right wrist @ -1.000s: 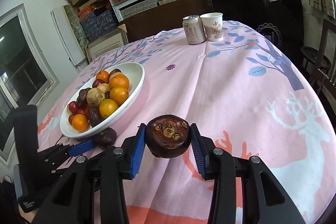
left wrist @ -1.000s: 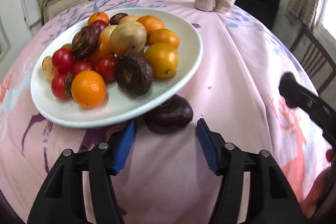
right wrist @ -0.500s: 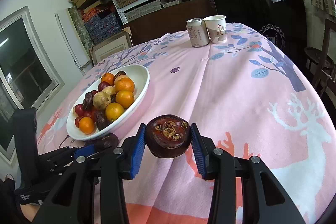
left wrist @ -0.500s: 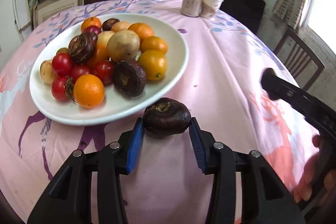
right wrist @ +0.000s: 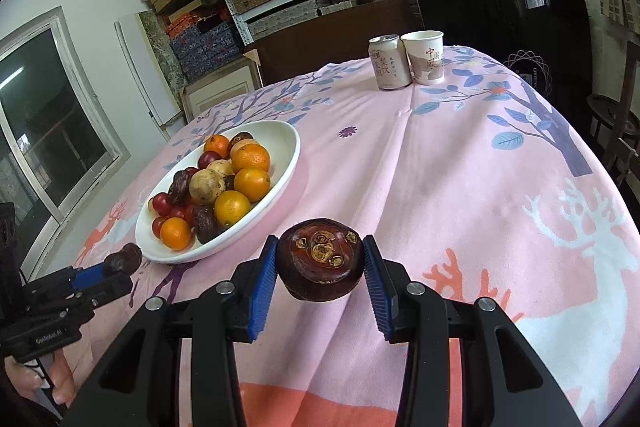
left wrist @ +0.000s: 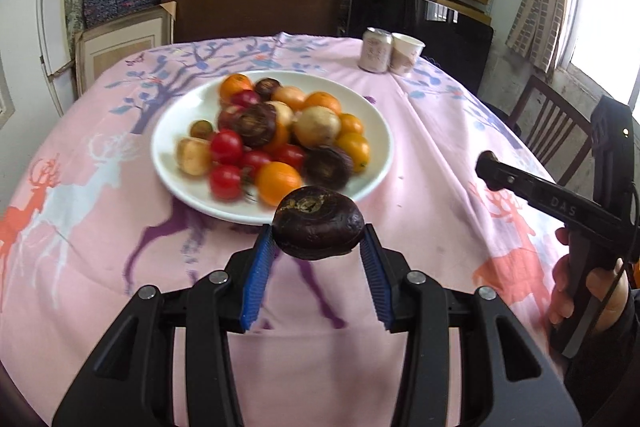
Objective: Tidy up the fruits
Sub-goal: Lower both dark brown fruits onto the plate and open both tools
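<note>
A white plate (left wrist: 176, 123) (right wrist: 288, 151) on the pink tablecloth holds oranges, red tomatoes, pale round fruits and dark purple ones. My left gripper (left wrist: 318, 249) is shut on a dark purple fruit (left wrist: 318, 229), lifted clear of the cloth just in front of the plate's near rim. In the right wrist view that same fruit (right wrist: 122, 262) shows at the plate's near left edge, between the left gripper's blue pads. My right gripper (right wrist: 320, 269) is shut on a second dark purple fruit (right wrist: 320, 259), held above the cloth to the right of the plate.
A drink can (right wrist: 389, 63) and a paper cup (right wrist: 426, 57) stand at the table's far edge. Shelves of stacked boxes fill the wall behind. A wooden chair (left wrist: 548, 123) stands at the table's right side. A hand (left wrist: 592, 287) holds the right gripper's handle.
My left gripper closed on the dark purple fruit that lay on the cloth by the plate, then lifted it and drew back. The right gripper kept still with its fruit.
</note>
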Action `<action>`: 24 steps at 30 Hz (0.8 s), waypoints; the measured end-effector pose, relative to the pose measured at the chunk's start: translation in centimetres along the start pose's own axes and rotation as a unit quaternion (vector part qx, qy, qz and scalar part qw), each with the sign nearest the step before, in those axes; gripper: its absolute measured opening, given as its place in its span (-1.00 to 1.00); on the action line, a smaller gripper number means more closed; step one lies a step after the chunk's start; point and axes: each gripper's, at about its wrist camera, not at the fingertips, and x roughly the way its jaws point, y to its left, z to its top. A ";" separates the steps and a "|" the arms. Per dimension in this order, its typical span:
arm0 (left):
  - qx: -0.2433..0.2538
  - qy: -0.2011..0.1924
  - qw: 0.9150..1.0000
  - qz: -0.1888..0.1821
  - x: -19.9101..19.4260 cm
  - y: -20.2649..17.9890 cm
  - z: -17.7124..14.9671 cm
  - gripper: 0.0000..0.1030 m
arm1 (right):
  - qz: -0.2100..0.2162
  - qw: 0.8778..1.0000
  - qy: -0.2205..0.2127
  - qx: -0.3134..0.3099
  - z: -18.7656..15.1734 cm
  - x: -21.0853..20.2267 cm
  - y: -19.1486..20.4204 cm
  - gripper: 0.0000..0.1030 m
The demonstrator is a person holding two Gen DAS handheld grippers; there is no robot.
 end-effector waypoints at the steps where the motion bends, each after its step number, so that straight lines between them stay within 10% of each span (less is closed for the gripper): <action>1: -0.004 -0.003 1.000 0.001 -0.1 0.7 0.1 -0.16 | 0.006 1.000 0.000 -0.001 -0.1 0.0 0.3 -0.18; 12: -0.009 -0.038 0.999 0.022 0.4 6.7 5.6 -0.16 | 0.040 0.997 -0.019 -0.062 4.1 0.0 8.1 -0.18; 24: -0.035 0.005 0.999 0.021 7.7 9.0 8.4 -0.15 | 0.021 0.994 0.000 -0.106 8.4 9.5 14.4 -0.17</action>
